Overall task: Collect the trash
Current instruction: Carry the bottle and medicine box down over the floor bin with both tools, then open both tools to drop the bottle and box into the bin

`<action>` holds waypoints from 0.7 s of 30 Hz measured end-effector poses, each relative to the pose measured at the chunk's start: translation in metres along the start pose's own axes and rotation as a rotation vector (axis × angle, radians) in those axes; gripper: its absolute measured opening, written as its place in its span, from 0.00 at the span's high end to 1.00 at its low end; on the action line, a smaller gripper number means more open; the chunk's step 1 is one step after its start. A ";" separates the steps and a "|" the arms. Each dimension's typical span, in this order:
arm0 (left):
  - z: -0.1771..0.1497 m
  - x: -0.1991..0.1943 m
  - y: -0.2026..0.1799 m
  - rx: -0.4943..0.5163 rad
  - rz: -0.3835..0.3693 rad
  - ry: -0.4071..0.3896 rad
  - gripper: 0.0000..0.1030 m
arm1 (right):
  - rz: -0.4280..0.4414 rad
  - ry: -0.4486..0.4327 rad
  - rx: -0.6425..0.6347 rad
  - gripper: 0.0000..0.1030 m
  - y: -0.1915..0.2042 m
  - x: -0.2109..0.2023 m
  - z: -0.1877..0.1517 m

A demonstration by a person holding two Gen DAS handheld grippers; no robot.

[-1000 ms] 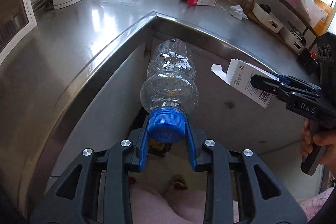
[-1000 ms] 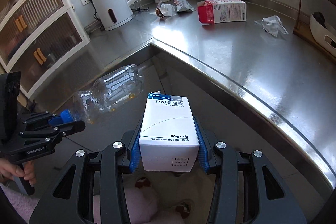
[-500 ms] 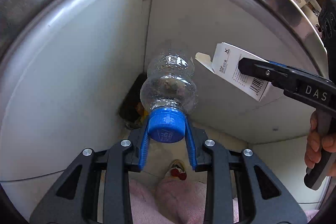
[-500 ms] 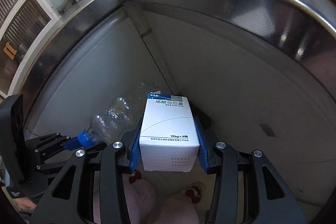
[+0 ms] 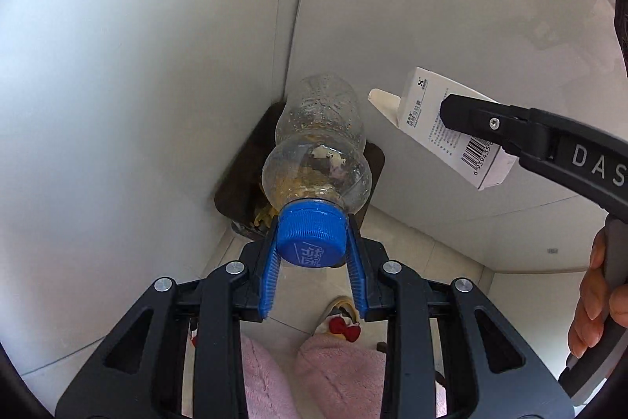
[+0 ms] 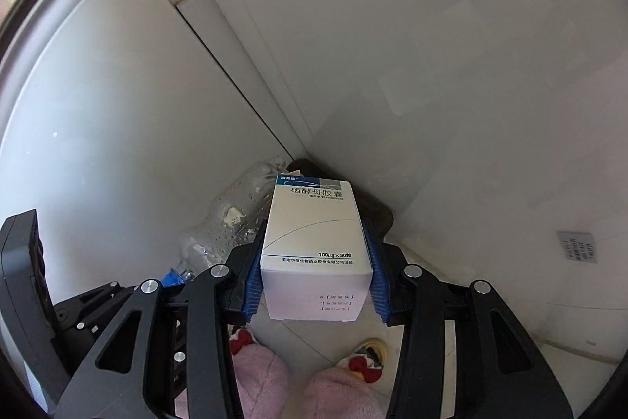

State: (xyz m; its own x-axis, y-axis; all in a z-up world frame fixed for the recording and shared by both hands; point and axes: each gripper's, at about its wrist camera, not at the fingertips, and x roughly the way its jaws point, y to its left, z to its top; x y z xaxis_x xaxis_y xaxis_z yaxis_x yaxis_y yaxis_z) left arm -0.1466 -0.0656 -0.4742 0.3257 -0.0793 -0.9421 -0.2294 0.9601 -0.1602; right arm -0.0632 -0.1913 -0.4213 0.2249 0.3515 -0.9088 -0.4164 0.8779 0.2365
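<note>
My left gripper [image 5: 313,236] is shut on the blue cap of a clear plastic bottle [image 5: 320,148], which points down over a dark brown bin [image 5: 239,183] in the floor corner. My right gripper [image 6: 316,254] is shut on a white medicine box [image 6: 314,246] and holds it above the same bin [image 6: 376,213]. In the left wrist view the box [image 5: 443,128] and the right gripper [image 5: 510,122] are just right of the bottle. The bottle [image 6: 231,222] also shows left of the box in the right wrist view.
White cabinet panels [image 5: 137,65] meet in a corner behind the bin. The floor is pale tile [image 6: 451,262]. My feet in pink slippers [image 5: 341,372] stand below the grippers. The bin holds some yellowish scraps [image 5: 263,218].
Both grippers have gone down from the steel counter edge toward the floor corner, carrying the bottle and the box. The bin is now close beneath them.
</note>
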 end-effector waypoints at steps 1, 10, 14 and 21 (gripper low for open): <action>0.001 0.004 0.001 0.000 0.002 -0.001 0.72 | 0.003 0.008 0.008 0.56 -0.001 0.005 0.001; -0.001 0.024 0.004 -0.031 0.001 -0.009 0.72 | 0.012 0.064 -0.002 0.55 0.002 0.041 0.012; -0.003 0.025 0.004 -0.030 0.003 -0.008 0.72 | 0.018 0.063 0.023 0.47 0.003 0.044 0.023; -0.002 0.012 0.003 -0.022 0.000 -0.016 0.69 | 0.027 0.010 0.025 0.31 0.001 0.028 0.032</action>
State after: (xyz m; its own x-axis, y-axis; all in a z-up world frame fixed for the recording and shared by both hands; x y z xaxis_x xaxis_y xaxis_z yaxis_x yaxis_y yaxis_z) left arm -0.1452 -0.0637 -0.4864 0.3400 -0.0748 -0.9375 -0.2492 0.9540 -0.1665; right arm -0.0293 -0.1698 -0.4354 0.2054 0.3718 -0.9053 -0.4002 0.8761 0.2690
